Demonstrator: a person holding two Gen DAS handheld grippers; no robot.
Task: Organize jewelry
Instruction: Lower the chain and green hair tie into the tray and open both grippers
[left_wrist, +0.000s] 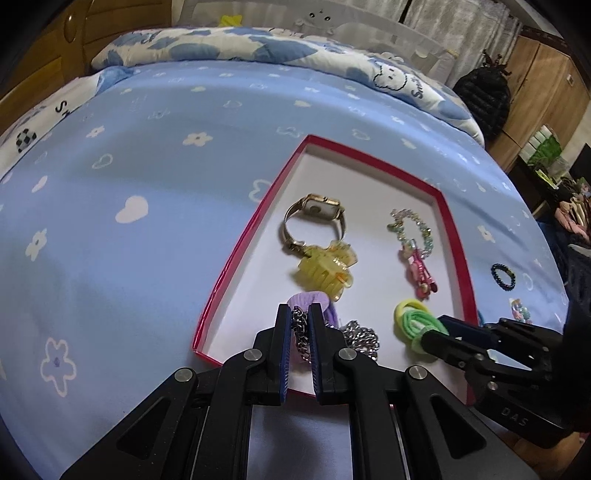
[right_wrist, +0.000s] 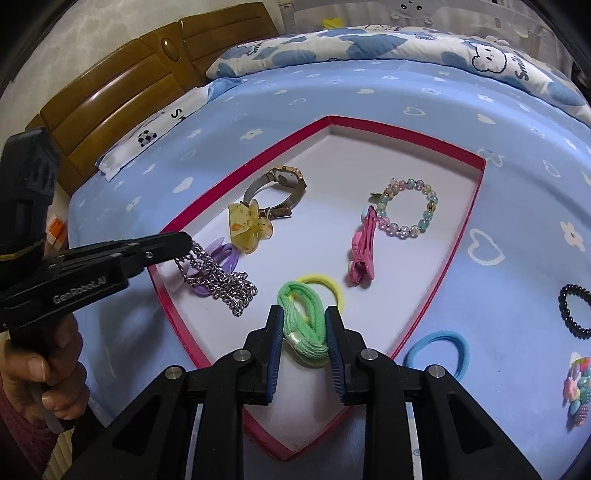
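I am mid-placement: left gripper (left_wrist: 300, 345) jaws pinch the silver chain (right_wrist: 221, 282), right gripper (right_wrist: 303, 339) jaws clamp the green hair tie (right_wrist: 303, 325); next, release both inside the red box (right_wrist: 461, 236) at lower centre.

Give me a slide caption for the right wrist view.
Right gripper clamps a green hair tie over the red-rimmed tray; left gripper holds a silver chain.

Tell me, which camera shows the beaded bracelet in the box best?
The right wrist view: the bracelet lies as an open ring with separate beads visible. The left wrist view shows it foreshortened and blurrier, its beads hard to distinguish.
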